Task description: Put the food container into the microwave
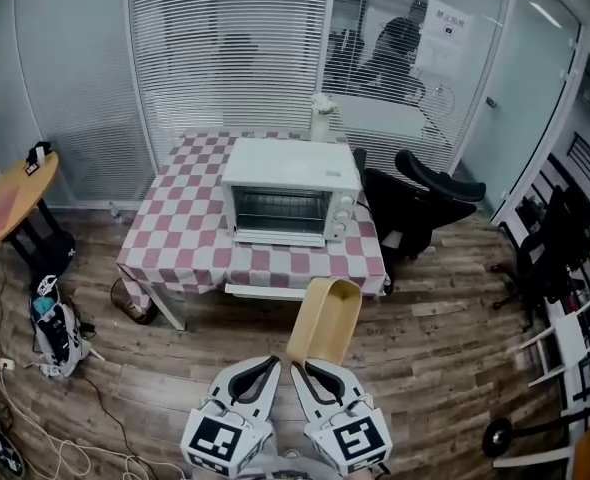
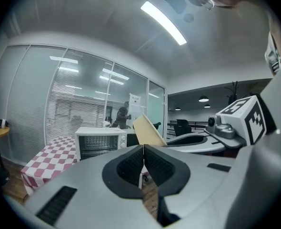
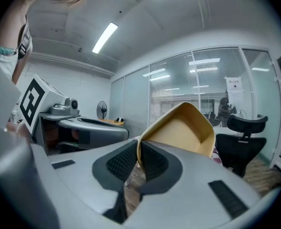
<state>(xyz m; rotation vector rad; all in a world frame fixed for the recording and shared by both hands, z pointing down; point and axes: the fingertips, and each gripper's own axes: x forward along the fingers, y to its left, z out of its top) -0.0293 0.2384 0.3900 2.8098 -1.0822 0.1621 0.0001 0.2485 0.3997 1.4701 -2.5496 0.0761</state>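
Observation:
A tan food container [image 1: 325,321] hangs in the air in front of me, and my right gripper [image 1: 297,365] is shut on its near rim. In the right gripper view the container [image 3: 181,131] opens toward the camera, its edge pinched at the right gripper [image 3: 138,152]. My left gripper [image 1: 277,364] is beside the right one, shut with nothing between its jaws, as the left gripper view shows at the left gripper [image 2: 143,152]. The white microwave [image 1: 290,190] stands on the checked table [image 1: 190,230] ahead, door closed. The microwave [image 2: 100,141] also shows in the left gripper view.
A black office chair [image 1: 420,203] stands right of the table. A round wooden side table [image 1: 10,198] and a bag [image 1: 55,328] are at the left, with cables on the floor [image 1: 35,438]. White shelving [image 1: 575,338] is at the right. Glass walls with blinds stand behind.

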